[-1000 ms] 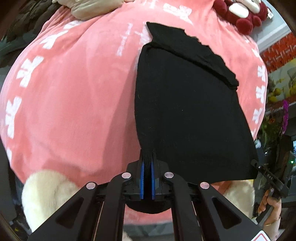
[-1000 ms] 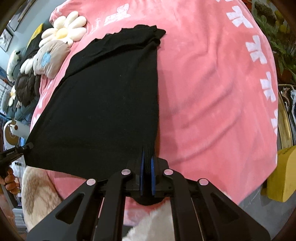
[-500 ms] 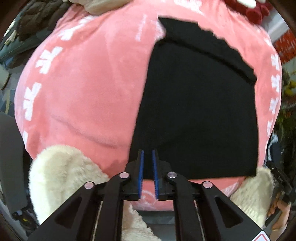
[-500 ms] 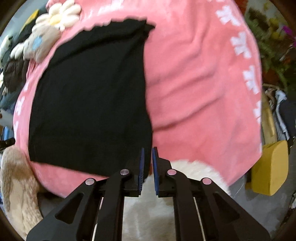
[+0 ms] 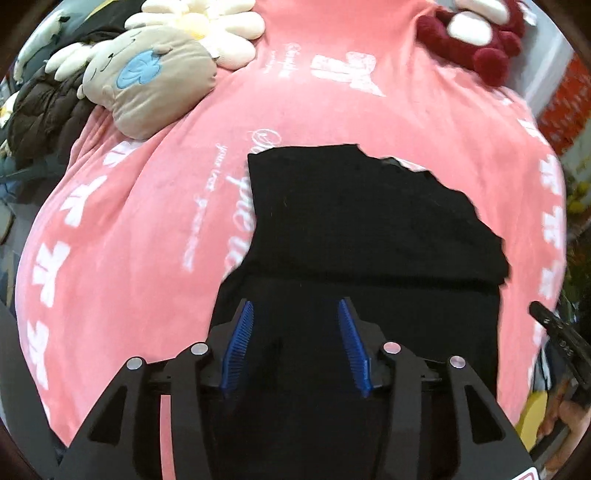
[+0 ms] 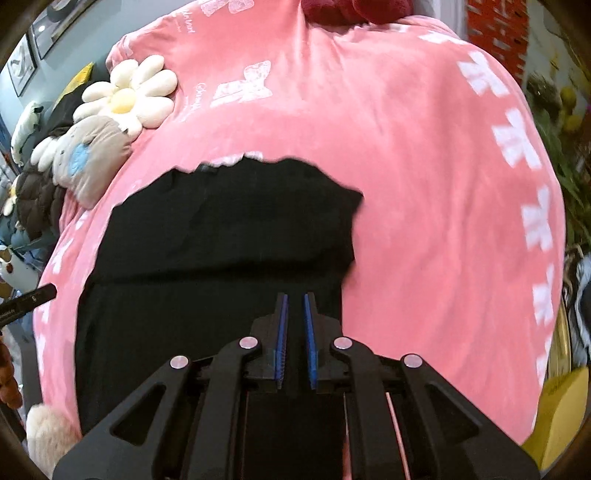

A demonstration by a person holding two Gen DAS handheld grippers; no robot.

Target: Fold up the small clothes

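So both hand-held grippers are hovering over the folded black knit garment (image 5: 369, 229) on the pink plush blanket (image 5: 147, 236).
Left hand-held gripper (image 5: 295, 347) is spread wide, right hand-held gripper (image 6: 295, 339) only slightly parted, neither pinching cloth. White script on the blanket's too blurry to read.

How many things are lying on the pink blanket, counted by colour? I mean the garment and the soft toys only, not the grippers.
Black: 1, the folded black garment
Beige: 1, the plush with a blue patch
Cream-white: 1, the flower cushion
Dark red: 1, the red plush, partly cut off by the frame
Total: 4, all on the pink blanket.
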